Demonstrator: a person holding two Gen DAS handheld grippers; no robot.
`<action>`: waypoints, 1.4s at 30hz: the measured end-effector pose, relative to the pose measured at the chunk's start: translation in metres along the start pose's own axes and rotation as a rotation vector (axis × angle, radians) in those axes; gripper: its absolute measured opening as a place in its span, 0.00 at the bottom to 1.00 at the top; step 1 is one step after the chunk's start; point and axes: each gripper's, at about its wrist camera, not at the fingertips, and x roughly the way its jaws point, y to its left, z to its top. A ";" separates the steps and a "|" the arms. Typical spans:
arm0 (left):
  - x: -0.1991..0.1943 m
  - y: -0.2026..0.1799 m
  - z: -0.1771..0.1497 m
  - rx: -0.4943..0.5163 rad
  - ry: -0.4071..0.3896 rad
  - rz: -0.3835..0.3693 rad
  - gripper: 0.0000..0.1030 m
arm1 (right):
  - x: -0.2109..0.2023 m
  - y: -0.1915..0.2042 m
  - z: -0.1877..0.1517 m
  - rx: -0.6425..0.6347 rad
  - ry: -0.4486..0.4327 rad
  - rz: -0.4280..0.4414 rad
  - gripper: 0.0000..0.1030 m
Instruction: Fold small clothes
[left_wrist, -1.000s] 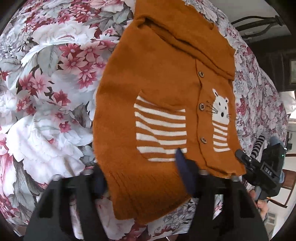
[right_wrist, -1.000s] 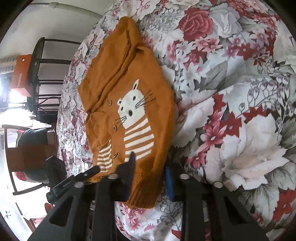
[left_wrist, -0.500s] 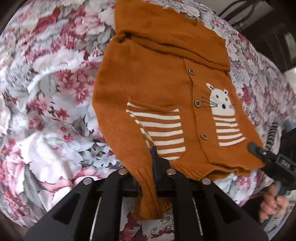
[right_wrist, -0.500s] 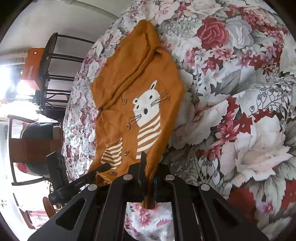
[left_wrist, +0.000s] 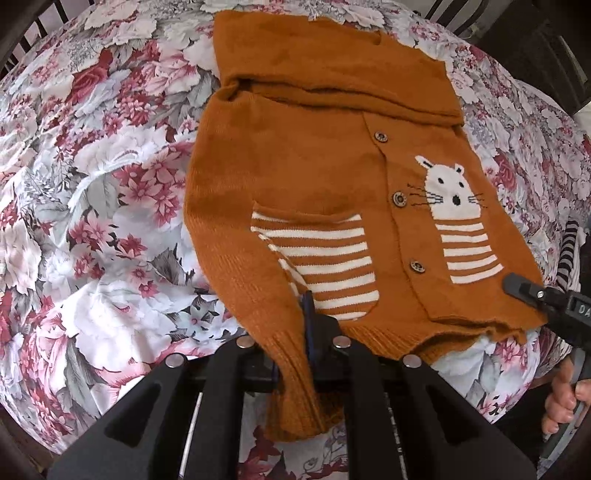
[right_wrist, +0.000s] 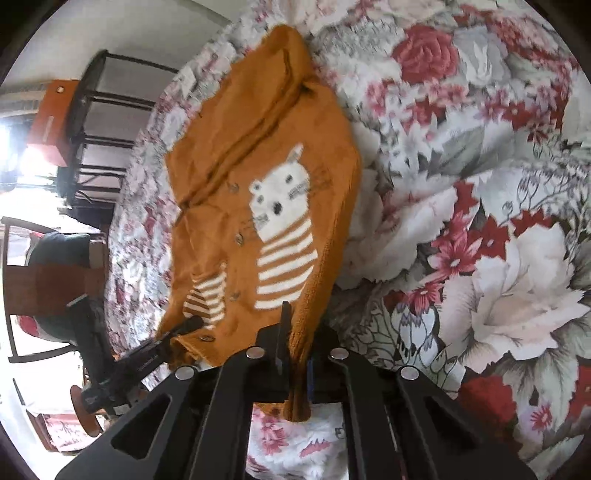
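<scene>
An orange knitted cardigan (left_wrist: 314, 177) with a white cat, striped pockets and brown buttons lies face up on a floral cloth (left_wrist: 92, 184). My left gripper (left_wrist: 295, 354) is shut on the ribbed hem at the cardigan's lower left corner, which bunches between the pads and hangs below them. In the right wrist view the same cardigan (right_wrist: 266, 192) appears, and my right gripper (right_wrist: 297, 362) is shut on the hem at its lower right corner. The right gripper also shows at the right edge of the left wrist view, with a hand (left_wrist: 561, 402) under it.
The floral cloth (right_wrist: 480, 221) covers the whole surface and is wrinkled. Beyond the far edge stand a dark metal rack (right_wrist: 96, 122) with an orange box (right_wrist: 48, 122), and a wooden chair (right_wrist: 44, 280). Striped fabric (left_wrist: 567, 254) lies at the right edge.
Both grippers went from open around the hem to shut on it. The left one shifted and rolled, gathering the hem corner; the cardigan's lower edge now lifts slightly off the cloth.
</scene>
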 end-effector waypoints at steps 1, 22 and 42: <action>-0.002 0.000 0.000 0.000 -0.007 0.002 0.09 | -0.004 0.001 0.000 -0.002 -0.012 0.010 0.06; -0.047 0.010 -0.048 -0.033 -0.086 0.036 0.09 | -0.033 0.001 -0.040 0.015 -0.044 0.111 0.05; -0.044 0.026 0.044 -0.126 -0.140 0.026 0.09 | -0.015 0.027 0.040 0.048 -0.095 0.169 0.05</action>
